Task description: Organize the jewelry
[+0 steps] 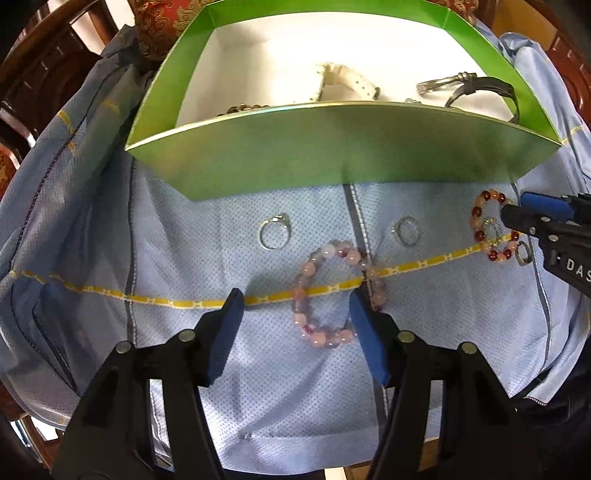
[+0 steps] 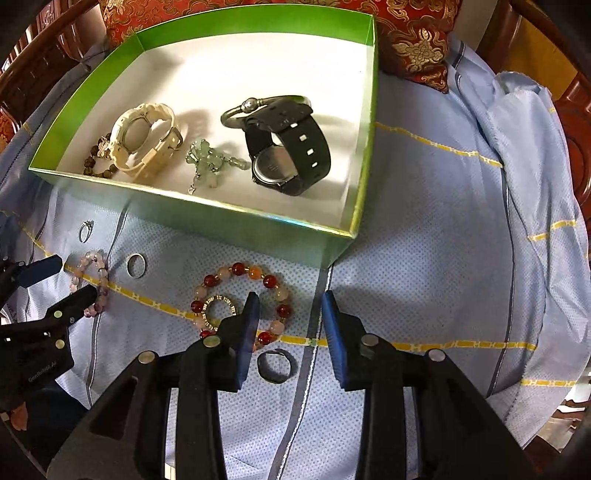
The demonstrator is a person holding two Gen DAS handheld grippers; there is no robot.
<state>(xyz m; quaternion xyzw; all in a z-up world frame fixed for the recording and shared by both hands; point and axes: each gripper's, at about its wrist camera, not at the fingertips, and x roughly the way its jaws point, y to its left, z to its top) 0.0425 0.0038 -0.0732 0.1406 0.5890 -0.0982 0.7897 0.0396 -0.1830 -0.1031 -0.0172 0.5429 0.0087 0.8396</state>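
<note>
Blue-padded left tool [image 1: 295, 306] hangs spread around the pink bead bracelet [image 1: 338, 293] on the cloth [image 1: 184, 240]. I see my right tool [image 2: 290, 308] spread, empty, over the red bead bracelet [image 2: 242, 306] near the green box [image 2: 236, 218].

Materials as I see them from my feeds:

- Cloth [image 2: 424, 229]: pale blue woven fabric, matt, dimpled weave, printed yellow stripes.
- Box [image 2: 236, 229]: card, green outer walls with a satin sheen, matt white inside.
- Pink bracelet [image 1: 332, 291]: translucent polished beads, stone or glass, I cannot tell.
- Red-and-peach bracelet [image 2: 243, 306]: glossy beads.
- Rings [image 1: 274, 232]: bright polished metal.
- Black watch [image 2: 291, 147]: matt plastic or rubber strap.
- Cream watch [image 2: 147, 136]: smooth plastic.
- Bangle [image 2: 236, 110]: dull grey metal.
- My tongs' pads [image 2: 249, 332]: matt blue; arms black plastic with metal rivets.
- Cushion [image 2: 413, 33]: red brocade with shiny gold thread.
</note>
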